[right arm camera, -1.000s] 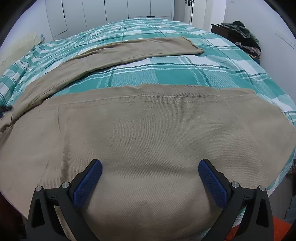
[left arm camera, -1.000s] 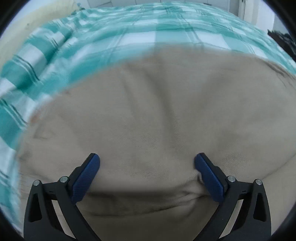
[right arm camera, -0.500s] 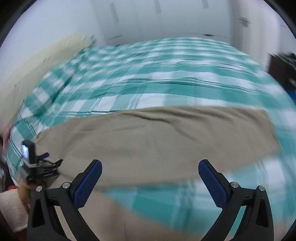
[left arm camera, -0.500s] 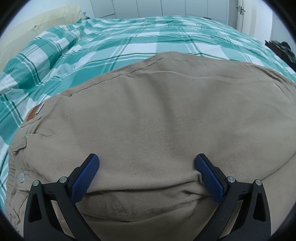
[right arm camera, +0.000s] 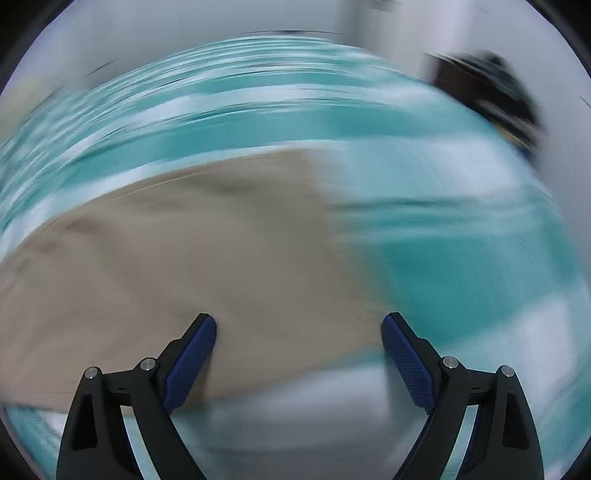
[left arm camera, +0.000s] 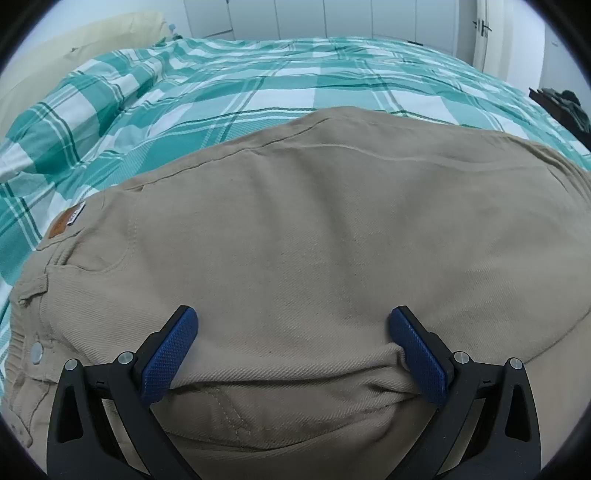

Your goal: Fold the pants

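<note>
Beige pants [left arm camera: 314, 229] lie on a green-and-white plaid bed. In the left wrist view their waist end fills the frame, with a brown label [left arm camera: 61, 228] and a metal button [left arm camera: 37, 347] at the left. My left gripper [left arm camera: 291, 321] is open, and a raised fold of the pants runs between its blue pads [left arm camera: 168, 360]. The right wrist view is motion-blurred. It shows a beige pant leg [right arm camera: 184, 266] ending near the middle of the frame. My right gripper [right arm camera: 298, 325] is open and empty above that leg end.
The plaid bedcover [left arm camera: 258, 96] stretches behind the pants to white wardrobe doors [left arm camera: 314, 16]. A cream pillow [left arm camera: 74, 40] lies at the far left. Dark clothes [right arm camera: 487, 92] sit on furniture at the right of the bed.
The right gripper has swung fast across the bed, from over the wide near part of the pants to over a leg end. The left gripper stays over the waist fold.
</note>
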`<state>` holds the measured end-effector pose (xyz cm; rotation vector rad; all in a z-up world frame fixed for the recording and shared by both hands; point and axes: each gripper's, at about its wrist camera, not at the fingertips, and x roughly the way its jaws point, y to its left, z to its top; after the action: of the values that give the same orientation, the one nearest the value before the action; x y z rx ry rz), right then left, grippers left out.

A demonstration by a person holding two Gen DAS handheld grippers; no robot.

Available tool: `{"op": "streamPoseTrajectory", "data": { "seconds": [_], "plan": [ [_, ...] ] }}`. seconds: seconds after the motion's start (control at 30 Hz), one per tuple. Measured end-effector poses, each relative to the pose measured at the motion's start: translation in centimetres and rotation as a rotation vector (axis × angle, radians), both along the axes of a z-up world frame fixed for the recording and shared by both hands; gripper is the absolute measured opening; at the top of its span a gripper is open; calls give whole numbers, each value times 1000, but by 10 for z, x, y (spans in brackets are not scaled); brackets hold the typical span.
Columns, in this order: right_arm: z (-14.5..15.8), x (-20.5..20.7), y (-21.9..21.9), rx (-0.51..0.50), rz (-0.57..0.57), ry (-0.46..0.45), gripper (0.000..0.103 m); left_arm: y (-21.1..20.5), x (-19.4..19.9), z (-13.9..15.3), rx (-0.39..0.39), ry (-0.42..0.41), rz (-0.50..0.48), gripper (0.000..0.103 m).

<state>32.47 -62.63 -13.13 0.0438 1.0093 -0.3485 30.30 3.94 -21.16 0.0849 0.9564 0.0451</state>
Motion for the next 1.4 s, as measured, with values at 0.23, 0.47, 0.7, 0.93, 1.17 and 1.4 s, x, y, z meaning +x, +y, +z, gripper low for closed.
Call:
{"op": "streamPoseTrajectory", "data": {
  "seconds": [0.23,0.47,0.7,0.93,1.17,1.4],
  "plan": [
    [5,-39,-38,601,6,-144,86,0,1,0,5,-2,2,102],
    [-18,-14,-56,673,-208,-290,77,0,0,0,1,-6,3,102],
    [16,-1,-2,511,-2,-231,6,2,1,-2,-7,-9,5,102],
    [81,-107,156,178,803,-69,6,2,1,-1,0,-5,5,102],
    [16,-188,79,52,573,125,7,1,4,2,11,8,6,102],
    [38,-203,83,223,464,110,102,2,6,4,-5,20,4,103]
  ]
}}
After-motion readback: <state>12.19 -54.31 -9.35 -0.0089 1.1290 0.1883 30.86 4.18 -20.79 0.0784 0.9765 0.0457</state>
